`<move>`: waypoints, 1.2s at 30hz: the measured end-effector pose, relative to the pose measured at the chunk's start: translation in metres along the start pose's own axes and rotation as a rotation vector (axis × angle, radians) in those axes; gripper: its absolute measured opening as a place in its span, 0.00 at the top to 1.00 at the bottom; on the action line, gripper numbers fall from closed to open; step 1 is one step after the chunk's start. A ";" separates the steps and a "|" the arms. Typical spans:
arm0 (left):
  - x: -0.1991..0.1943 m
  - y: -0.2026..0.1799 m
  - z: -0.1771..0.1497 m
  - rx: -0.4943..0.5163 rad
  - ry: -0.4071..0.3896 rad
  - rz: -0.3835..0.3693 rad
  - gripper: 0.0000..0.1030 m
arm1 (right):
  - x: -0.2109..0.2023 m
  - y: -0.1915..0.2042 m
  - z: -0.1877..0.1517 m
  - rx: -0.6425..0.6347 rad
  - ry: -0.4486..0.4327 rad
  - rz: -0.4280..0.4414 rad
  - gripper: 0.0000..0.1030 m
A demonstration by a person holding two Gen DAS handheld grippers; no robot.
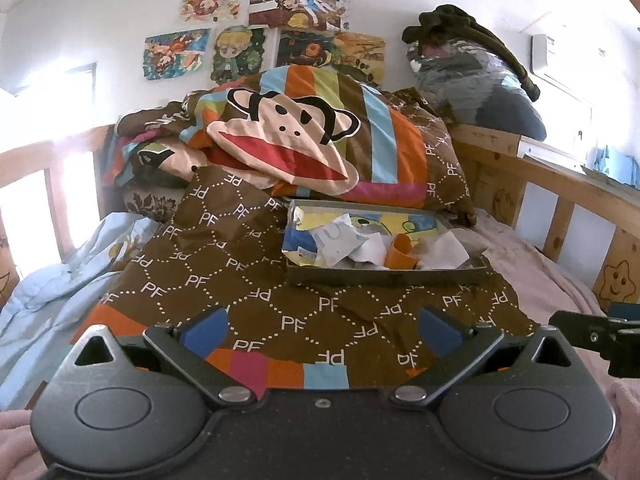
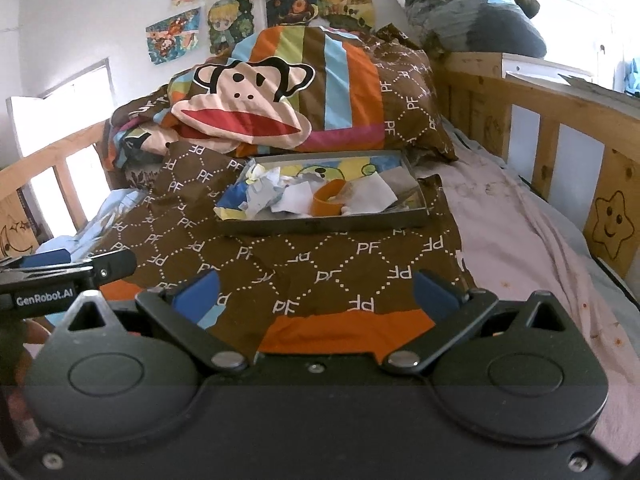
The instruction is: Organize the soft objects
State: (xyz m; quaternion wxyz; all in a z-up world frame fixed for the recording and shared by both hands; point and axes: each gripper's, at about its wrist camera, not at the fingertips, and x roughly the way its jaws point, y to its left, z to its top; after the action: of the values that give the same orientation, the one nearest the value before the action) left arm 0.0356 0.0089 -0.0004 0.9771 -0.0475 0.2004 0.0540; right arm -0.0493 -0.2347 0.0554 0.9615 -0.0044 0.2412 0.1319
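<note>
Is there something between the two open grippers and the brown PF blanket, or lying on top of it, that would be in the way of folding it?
Nothing stands between the left gripper, the right gripper and the brown PF blanket. However, a shallow grey tray of paper scraps rests on the blanket, ahead of both grippers.

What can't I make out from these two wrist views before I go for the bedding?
- Tray contents, both views: crumpled paper overlaps the orange cup; smaller items unclear.
- Bed under the brown quilt: covered.
- Left window, left wrist: glare washes it out.
- Bagged bundle, right wrist: cut by top edge.
</note>
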 end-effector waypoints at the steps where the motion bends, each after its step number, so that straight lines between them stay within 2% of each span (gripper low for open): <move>1: -0.001 0.000 0.000 0.002 -0.002 -0.001 0.01 | 0.000 -0.001 0.000 0.001 0.000 0.001 0.00; 36: -0.001 0.000 0.000 0.005 -0.005 0.001 0.01 | 0.007 -0.003 -0.004 0.020 0.010 -0.005 0.00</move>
State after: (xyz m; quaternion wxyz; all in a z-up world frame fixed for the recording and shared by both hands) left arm 0.0347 0.0087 0.0004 0.9777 -0.0447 0.1982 0.0538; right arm -0.0445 -0.2361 0.0479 0.9606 0.0038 0.2474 0.1269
